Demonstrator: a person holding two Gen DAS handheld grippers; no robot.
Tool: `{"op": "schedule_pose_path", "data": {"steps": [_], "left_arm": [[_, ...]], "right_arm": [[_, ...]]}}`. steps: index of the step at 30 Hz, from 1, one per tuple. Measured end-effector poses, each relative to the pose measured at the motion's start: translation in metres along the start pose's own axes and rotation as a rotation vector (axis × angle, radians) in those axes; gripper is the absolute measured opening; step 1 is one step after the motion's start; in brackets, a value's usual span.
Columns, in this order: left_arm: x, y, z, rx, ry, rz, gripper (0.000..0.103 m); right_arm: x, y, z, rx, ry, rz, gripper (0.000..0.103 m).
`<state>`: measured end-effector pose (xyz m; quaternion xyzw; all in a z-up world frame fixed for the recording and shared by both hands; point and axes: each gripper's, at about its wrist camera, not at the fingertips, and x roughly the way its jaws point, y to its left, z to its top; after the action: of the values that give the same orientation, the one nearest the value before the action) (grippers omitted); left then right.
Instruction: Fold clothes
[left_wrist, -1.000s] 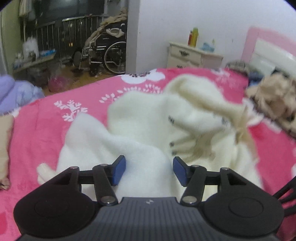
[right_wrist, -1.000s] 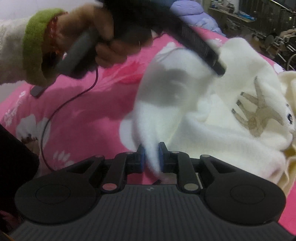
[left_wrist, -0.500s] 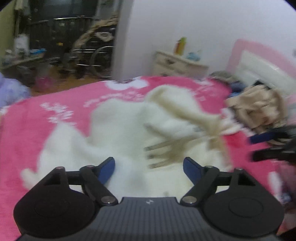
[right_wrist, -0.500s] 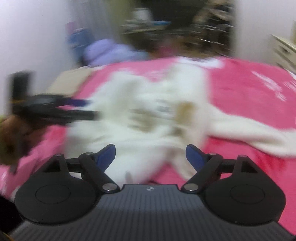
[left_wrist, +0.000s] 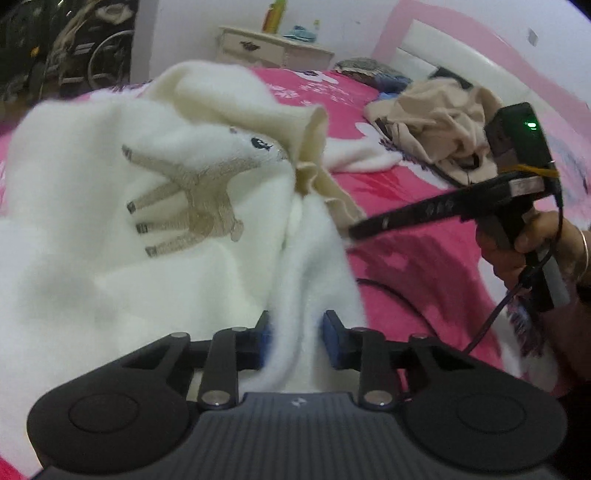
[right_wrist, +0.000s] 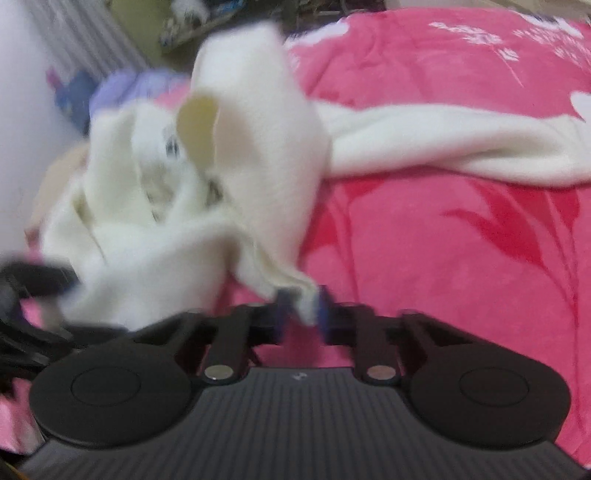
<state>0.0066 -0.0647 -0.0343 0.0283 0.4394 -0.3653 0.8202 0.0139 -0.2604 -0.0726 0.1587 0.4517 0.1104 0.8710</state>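
Note:
A fluffy white sweater (left_wrist: 110, 229) with a tan embroidered animal (left_wrist: 199, 195) lies bunched on the pink bedspread (left_wrist: 424, 251). My left gripper (left_wrist: 297, 341) is shut on a fold of its white edge. My right gripper (right_wrist: 301, 310) is shut on another edge of the sweater (right_wrist: 258, 147), near the cream collar; this view is blurred. One sleeve (right_wrist: 443, 147) trails out flat to the right. The right gripper also shows in the left wrist view (left_wrist: 354, 230), held by a hand.
A beige heap of clothes (left_wrist: 436, 125) lies at the far right of the bed by the pink headboard (left_wrist: 443, 48). A white nightstand (left_wrist: 273, 48) stands behind. A purple bundle (right_wrist: 140, 85) lies beyond the sweater. A black cable (left_wrist: 413, 302) crosses the bedspread.
Half a second ago both grippers were open above the sweater. Now both have closed on its edges, and the sweater is pulled up into a bunch between them.

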Motion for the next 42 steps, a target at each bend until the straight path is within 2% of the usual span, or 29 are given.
{"op": "schedule_pose_path", "data": {"steps": [4,7,10,12,14,16,18,19,20,21,23,27,31,35,42], "left_arm": [[0.000,-0.003,-0.002,-0.019,0.024,-0.030,0.019],[0.000,-0.010,-0.005,-0.016,0.043,-0.068,0.018],[-0.001,-0.017,-0.009,0.034,0.051,-0.067,0.018],[-0.008,-0.016,-0.007,0.046,0.036,-0.057,0.023],[-0.019,-0.012,-0.004,0.049,0.012,-0.048,0.035],[-0.033,-0.006,0.001,0.058,-0.032,-0.038,0.044],[-0.043,-0.001,0.008,0.065,-0.075,-0.031,0.050],[-0.047,0.002,0.011,0.059,-0.092,-0.035,0.052],[-0.049,0.004,0.014,0.050,-0.102,-0.042,0.052],[-0.046,0.004,0.015,0.036,-0.098,-0.055,0.052],[-0.038,0.004,0.018,0.016,-0.085,-0.078,0.052],[-0.008,-0.012,0.012,0.060,-0.020,-0.091,0.051],[0.001,-0.023,0.005,0.088,0.003,-0.103,0.043],[-0.004,-0.028,0.000,0.088,0.008,-0.139,0.039],[-0.007,-0.037,-0.011,0.120,0.015,-0.193,0.038]], "right_arm": [[-0.023,-0.008,0.019,0.093,-0.122,0.068,0.006],[-0.033,-0.009,0.035,0.134,-0.203,0.135,0.006],[-0.029,-0.004,0.043,0.122,-0.216,0.137,0.006],[-0.023,-0.004,0.044,0.142,-0.187,0.118,0.009],[-0.025,-0.009,0.040,0.200,-0.165,0.106,0.011],[-0.035,-0.014,0.033,0.247,-0.168,0.096,0.018],[-0.049,-0.018,0.021,0.287,-0.172,0.069,0.035],[-0.052,-0.021,0.017,0.310,-0.169,0.053,0.039],[-0.053,-0.024,0.013,0.335,-0.165,0.037,0.047],[-0.053,-0.028,0.009,0.368,-0.155,0.034,0.051],[-0.050,-0.035,0.002,0.443,-0.126,0.042,0.054],[-0.030,-0.037,-0.009,0.566,-0.011,0.111,0.061],[-0.008,-0.036,-0.008,0.625,0.034,0.075,0.064],[0.008,-0.030,0.000,0.615,0.055,0.020,0.064],[0.017,-0.008,0.000,0.481,0.069,-0.047,0.061]]}}
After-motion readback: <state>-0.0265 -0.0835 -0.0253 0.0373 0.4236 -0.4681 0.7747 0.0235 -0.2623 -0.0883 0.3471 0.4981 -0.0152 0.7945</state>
